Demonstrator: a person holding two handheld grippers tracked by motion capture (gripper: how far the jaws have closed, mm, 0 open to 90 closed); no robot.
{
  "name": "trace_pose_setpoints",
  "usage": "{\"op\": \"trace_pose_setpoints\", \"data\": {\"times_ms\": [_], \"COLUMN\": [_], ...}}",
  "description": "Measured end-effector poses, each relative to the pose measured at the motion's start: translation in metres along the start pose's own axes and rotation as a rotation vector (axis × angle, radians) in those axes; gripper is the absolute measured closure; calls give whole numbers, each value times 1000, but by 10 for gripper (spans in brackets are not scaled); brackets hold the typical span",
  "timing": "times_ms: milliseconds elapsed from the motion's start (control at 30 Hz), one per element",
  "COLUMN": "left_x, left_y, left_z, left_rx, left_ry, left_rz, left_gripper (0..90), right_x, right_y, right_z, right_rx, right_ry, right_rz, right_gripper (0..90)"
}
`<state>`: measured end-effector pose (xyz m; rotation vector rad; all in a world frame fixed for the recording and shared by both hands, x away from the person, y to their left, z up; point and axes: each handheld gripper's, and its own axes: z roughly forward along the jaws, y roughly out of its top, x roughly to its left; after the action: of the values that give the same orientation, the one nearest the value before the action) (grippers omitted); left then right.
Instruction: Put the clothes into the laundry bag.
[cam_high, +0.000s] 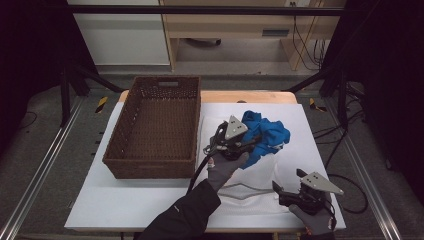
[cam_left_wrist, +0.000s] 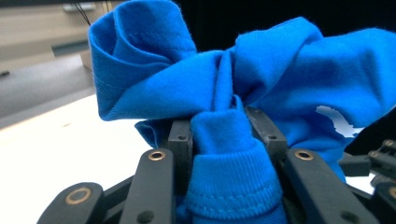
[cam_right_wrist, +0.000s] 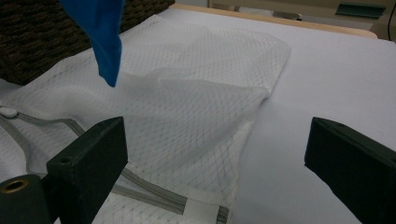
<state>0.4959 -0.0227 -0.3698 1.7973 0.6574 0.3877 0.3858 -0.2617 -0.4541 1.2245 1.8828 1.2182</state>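
Note:
A crumpled blue garment (cam_high: 270, 131) hangs bunched just above the table's middle. My left gripper (cam_high: 251, 141) is shut on it; in the left gripper view the jaws of my left gripper (cam_left_wrist: 229, 126) pinch a ribbed hem of the blue garment (cam_left_wrist: 280, 79). Beneath it lies a white mesh laundry bag (cam_high: 255, 176) with a grey zipper, flat on the table. My right gripper (cam_high: 286, 181) rests near the front right edge, open with nothing in it. In the right gripper view, my right gripper (cam_right_wrist: 215, 149) faces the mesh bag (cam_right_wrist: 201, 93), and a corner of the blue garment (cam_right_wrist: 105, 32) dangles at upper left.
A brown wicker basket (cam_high: 150, 167) stands on the left of the white-covered table (cam_high: 125, 200), with nothing visible inside; its wall (cam_right_wrist: 37, 32) is just behind the mesh bag. Black frame posts and cables flank the table. Cabinets stand beyond the far edge.

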Motion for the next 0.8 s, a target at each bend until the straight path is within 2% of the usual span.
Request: {"op": "trace_pose_setpoints", "data": {"times_ms": [33,100,133,167,267,300,333,367,433,600,633,700,800], "left_x": [0,0,0,-1,-1,-1,-1,-1,-1,0,0,-1,-1], "left_y": [0,-9,-9,-15,-21,-27,-27,-30,-36,-51,-56,-60,-63], "left_z": [0,12,12,20,28,35,35,39,46,56,61,63,65], "left_rx": [0,29,29,52,74,101,101,123,153,196,219,234,241], "left_ry": [0,-5,-5,-4,-7,-8,-8,-11,-3,5,5,12,9], "left_rz": [0,-11,-11,-9,-15,-28,-28,-30,-19,-30,-15,-7,-15], "left_gripper": [661,660,659,658,654,653,651,651,645,624,616,596,546], "right_x": [0,0,0,1,1,1,1,1,1,-1,-1,0,0], "right_y": [0,-1,-1,-1,-2,-2,-2,-2,-2,-3,-3,-3,-3], "right_z": [0,1,1,2,3,3,3,3,3,4,4,4,5], "right_rx": [0,6,6,10,13,12,12,15,17,24,26,27,30], "right_ry": [0,9,9,12,14,16,16,17,16,13,10,11,12], "right_rz": [0,11,11,9,12,10,10,12,10,18,15,14,15], "right_gripper": [63,63,63,63,63,63,63,62,62,62,62,62,62]}}
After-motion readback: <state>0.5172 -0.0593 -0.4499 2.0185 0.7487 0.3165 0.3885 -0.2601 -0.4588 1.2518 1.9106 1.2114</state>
